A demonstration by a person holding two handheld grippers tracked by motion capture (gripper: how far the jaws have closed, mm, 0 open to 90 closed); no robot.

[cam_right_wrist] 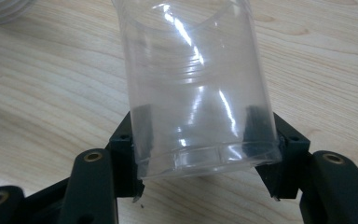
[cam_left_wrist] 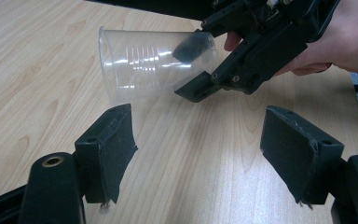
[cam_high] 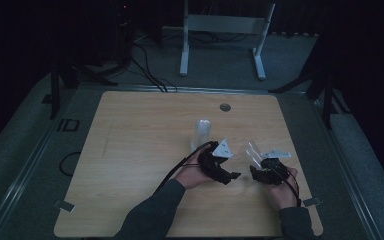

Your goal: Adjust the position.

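**Clear plastic cup held sideways, second cup waiting upright**

Clear plastic cup [cam_right_wrist: 198,88] clamped near its base between the jaws of the right hand-held gripper [cam_right_wrist: 200,140], lying tilted off the table [cam_high: 145,150], mouth pointing away from the hand. Seen too in the left gripper view [cam_left_wrist: 156,65], pinched across its bottom end, wall slightly squeezed there. Empty: nothing but reflections and moulded ribs inside.

Standing cup [cam_high: 202,131] just beyond and to the left of the held cup, upright on the table, mouth down as far as can be told in the dim light; contents not discernible, apparently empty as well. Its rim perhaps the pale curve at the top-left corner of the right gripper view.

Left hand-held gripper [cam_left_wrist: 198,149] beside the held cup, jaws parted with bare table between the pads, gripping nothing.

Probably a stacking or nesting step. To do it well: keep the pinch light, since the thin wall buckles and can spring out; line the held cup's axis up with the standing cup before bringing them together; use the left hand-held gripper to steady the standing cup at its lower wall, not the rim; approach slowly, as a light cup tips or skids at the slightest sideways nudge.
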